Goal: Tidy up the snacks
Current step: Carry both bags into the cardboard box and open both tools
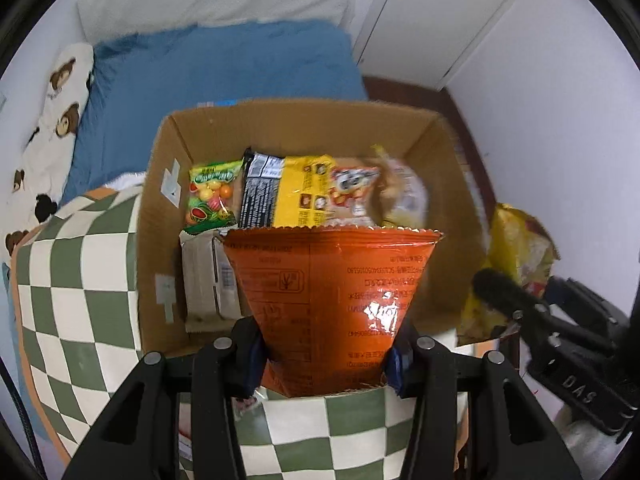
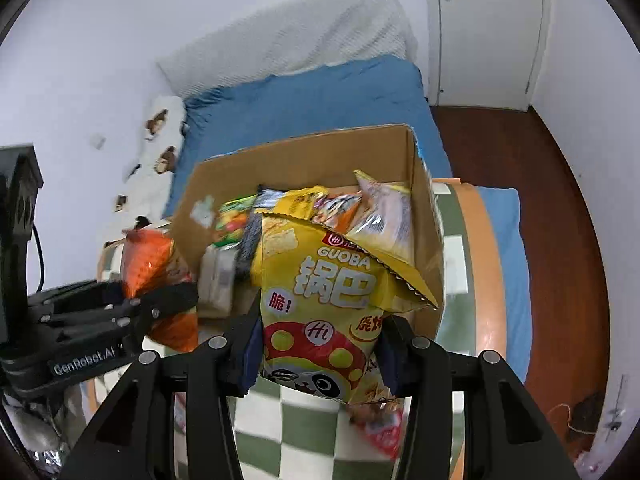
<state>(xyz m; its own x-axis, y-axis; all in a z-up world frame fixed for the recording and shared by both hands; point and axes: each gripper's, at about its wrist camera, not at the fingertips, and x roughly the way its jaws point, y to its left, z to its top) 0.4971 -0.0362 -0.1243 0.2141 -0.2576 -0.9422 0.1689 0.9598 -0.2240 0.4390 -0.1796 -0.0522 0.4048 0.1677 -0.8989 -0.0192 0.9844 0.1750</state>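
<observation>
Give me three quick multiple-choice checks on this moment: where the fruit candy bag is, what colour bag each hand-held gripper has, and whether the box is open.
1. Where is the fruit candy bag?
A. Inside the cardboard box
B. On the blue bedsheet
C. On the floor

2. What colour is the bag in the left hand-held gripper?
A. Green
B. Orange
C. White

3. What state is the cardboard box in?
A. Taped shut
B. Flattened
C. Open at the top, holding snacks

Answers:
1 A: the candy bag stands against the box's left inner wall.
2 B: the orange bag sits between its fingers; the right hand-held gripper has the yellow bag.
3 C: several packets show inside past the open rim.
</observation>
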